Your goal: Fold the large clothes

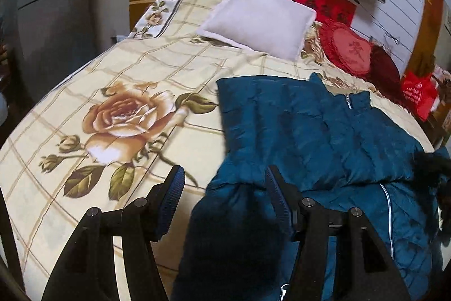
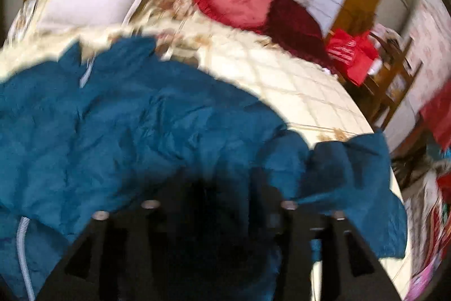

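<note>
A teal padded jacket (image 1: 315,132) lies on the floral bedspread (image 1: 118,70), with its zip and collar toward the pillows and a sleeve folded across the body. My left gripper (image 1: 224,179) is open, its blue-padded fingers standing either side of the jacket's near left part, which bulges up between them. In the blurred right wrist view the jacket (image 2: 118,126) fills the left and middle. My right gripper (image 2: 225,188) is low over the fabric; its fingertips are lost in dark cloth. A teal flap (image 2: 358,188) hangs to its right.
A white pillow (image 1: 259,22), a red heart cushion (image 1: 349,50) and a dark red cushion (image 1: 386,67) lie at the bed's head. A red bag (image 1: 420,95) and wooden furniture (image 2: 394,81) stand off the bed's right edge. A black fur trim (image 1: 431,168) lies at the jacket's right.
</note>
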Demonstrator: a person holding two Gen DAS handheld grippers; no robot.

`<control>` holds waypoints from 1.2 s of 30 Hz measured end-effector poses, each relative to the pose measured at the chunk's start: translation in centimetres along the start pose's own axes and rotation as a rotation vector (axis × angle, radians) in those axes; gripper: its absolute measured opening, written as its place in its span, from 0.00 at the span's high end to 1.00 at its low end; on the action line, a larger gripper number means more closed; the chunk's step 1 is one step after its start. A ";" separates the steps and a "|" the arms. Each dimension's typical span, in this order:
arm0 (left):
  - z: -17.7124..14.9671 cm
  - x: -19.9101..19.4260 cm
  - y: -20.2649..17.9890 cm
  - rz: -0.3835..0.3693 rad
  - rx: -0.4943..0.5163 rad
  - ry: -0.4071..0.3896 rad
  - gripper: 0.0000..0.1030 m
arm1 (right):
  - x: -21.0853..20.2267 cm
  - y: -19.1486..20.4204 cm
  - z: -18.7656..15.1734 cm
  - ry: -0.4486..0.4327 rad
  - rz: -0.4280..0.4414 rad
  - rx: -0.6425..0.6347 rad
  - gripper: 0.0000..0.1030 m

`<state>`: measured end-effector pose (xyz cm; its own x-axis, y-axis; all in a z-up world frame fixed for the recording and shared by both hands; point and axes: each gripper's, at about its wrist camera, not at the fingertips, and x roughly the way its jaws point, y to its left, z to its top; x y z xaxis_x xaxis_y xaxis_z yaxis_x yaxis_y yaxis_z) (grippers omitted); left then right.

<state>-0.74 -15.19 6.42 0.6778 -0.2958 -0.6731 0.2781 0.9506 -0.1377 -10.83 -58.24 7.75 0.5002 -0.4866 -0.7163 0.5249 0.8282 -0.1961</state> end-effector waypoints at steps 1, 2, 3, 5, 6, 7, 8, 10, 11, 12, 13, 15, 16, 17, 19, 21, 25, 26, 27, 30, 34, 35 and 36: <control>0.1 -0.1 -0.2 -0.003 0.007 -0.005 0.34 | -1.2 -0.7 0.2 -0.022 0.026 0.028 0.39; 0.2 -0.2 -0.4 -0.006 0.012 -0.008 0.34 | -1.8 -1.2 0.4 -0.029 0.057 0.044 0.39; 0.5 -0.4 -0.7 -0.014 0.023 -0.017 0.34 | -2.6 -1.6 0.6 -0.033 0.106 0.063 0.39; 0.6 -0.7 -1.1 -0.026 0.039 -0.034 0.34 | -3.3 -1.9 0.6 -0.046 0.177 0.081 0.39; 0.6 -0.8 -1.3 -0.031 0.049 -0.040 0.34 | -3.6 -1.9 0.6 -0.053 0.210 0.079 0.39; 0.5 -0.8 -1.5 -0.031 0.061 -0.043 0.34 | -3.5 -1.5 0.4 -0.048 0.243 0.063 0.39; 0.4 -0.6 -1.6 -0.027 0.069 -0.040 0.34 | -3.1 -0.7 0.3 -0.032 0.269 0.041 0.40; 0.1 0.1 -1.9 -0.011 0.089 -0.014 0.34 | -1.0 0.6 -0.2 0.022 0.315 0.017 0.57; 0.0 0.5 -1.9 -0.005 0.096 0.000 0.34 | -0.2 1.1 -0.9 0.051 0.312 0.020 0.60; -0.2 0.8 -1.9 0.002 0.098 0.011 0.34 | 1.1 1.4 -1.4 0.085 0.299 0.029 0.60; -0.4 1.1 -1.9 0.008 0.100 0.022 0.34 | 2.6 1.6 -2.2 0.125 0.274 0.039 0.61; -0.6 1.3 -1.8 0.010 0.103 0.031 0.34 | 3.7 1.6 -3.3 0.123 0.264 0.055 0.62; -0.7 1.3 -1.8 0.012 0.104 0.031 0.34 | 3.5 1.8 -3.5 0.117 0.252 0.049 0.62; -0.7 1.3 -1.7 0.015 0.104 0.028 0.34 | 3.2 2.1 -3.4 0.128 0.237 0.035 0.62; -0.6 1.2 -1.6 0.017 0.103 0.020 0.34 | 2.4 2.2 -3.1 0.144 0.231 0.025 0.60; -0.6 1.0 -1.7 0.016 0.103 0.016 0.34 | 1.3 2.1 -2.8 0.133 0.251 0.034 0.60; -0.5 0.8 -1.9 0.021 0.113 0.002 0.34 | -1.4 2.1 -2.0 0.052 0.243 -0.003 0.56; -0.5 0.7 -2.0 0.023 0.116 0.001 0.34 | -1.5 1.9 -1.7 0.037 0.230 -0.006 0.56; -0.5 0.7 -2.1 0.024 0.118 0.002 0.34 | -1.5 1.7 -1.5 0.028 0.225 -0.002 0.56; 0.0 0.5 -2.5 0.025 0.107 -0.003 0.34 | -0.3 0.9 -0.6 0.021 0.214 0.039 0.56; 1.2 0.4 -3.0 0.018 0.094 -0.029 0.34 | 2.0 0.3 0.1 0.036 0.172 0.071 0.56; 1.6 0.7 -3.2 0.019 0.098 -0.036 0.34 | 2.8 0.4 0.0 0.052 0.155 0.066 0.56; 1.9 1.1 -3.5 0.021 0.106 -0.035 0.34 | 3.9 0.5 -0.3 0.081 0.136 0.054 0.56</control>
<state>0.35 -19.03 7.50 0.7071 -0.2807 -0.6491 0.3327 0.9420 -0.0450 -8.82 -59.64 4.70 0.5133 -0.3452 -0.7857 0.4935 0.8677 -0.0588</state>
